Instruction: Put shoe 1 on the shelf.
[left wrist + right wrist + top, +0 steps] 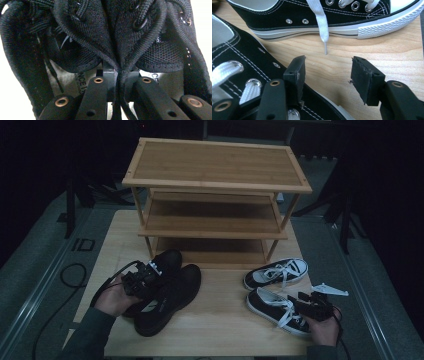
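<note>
Two black mesh shoes [172, 300] lie side by side at the table's front left. My left gripper [150, 275] reaches over them. In the left gripper view its jaws pinch the two shoes' inner collars [117, 67] together, with both padded edges squeezed between the pads. A pair of black canvas sneakers with white laces lies at the front right, a far one [276, 272] and a near one [275, 309]. My right gripper [300, 302] hovers at the near sneaker [242, 57]. It stands open [328, 72], with bare wood between its fingers and the far sneaker [337, 15] beyond.
A three-tier bamboo shoe rack [215, 195] stands at the back of the wooden table [220, 330], all its shelves bare. A cable [70, 275] trails off the table's left edge. Dark floor surrounds the table.
</note>
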`<state>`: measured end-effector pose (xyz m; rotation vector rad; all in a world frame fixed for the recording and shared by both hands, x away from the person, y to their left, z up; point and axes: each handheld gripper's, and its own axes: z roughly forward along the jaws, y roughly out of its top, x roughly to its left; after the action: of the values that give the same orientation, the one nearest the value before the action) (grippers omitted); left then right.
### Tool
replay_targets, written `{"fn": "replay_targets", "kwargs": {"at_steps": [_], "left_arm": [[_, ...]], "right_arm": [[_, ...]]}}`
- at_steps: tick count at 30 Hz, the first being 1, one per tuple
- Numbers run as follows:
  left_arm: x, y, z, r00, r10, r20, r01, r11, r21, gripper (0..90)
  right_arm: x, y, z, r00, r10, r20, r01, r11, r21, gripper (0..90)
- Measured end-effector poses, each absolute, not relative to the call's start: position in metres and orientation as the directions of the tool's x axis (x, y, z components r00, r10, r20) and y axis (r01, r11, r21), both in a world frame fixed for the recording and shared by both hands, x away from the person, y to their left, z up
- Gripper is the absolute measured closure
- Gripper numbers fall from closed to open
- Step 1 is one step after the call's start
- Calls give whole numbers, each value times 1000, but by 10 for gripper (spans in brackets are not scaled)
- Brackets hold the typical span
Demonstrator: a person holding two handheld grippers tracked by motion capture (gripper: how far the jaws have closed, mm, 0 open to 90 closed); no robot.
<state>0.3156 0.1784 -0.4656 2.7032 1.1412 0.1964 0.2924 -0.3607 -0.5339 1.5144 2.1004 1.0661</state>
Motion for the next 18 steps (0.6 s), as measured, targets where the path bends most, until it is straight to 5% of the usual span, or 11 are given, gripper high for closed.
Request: {"fn": "replay_targets", "kwargs": {"at_steps": [18], "left_arm": [[320, 174, -453, 679, 733, 41, 695, -660, 286, 851]], "right_arm": [[292, -361, -534, -375, 915, 150, 660, 150, 736, 446]]}}
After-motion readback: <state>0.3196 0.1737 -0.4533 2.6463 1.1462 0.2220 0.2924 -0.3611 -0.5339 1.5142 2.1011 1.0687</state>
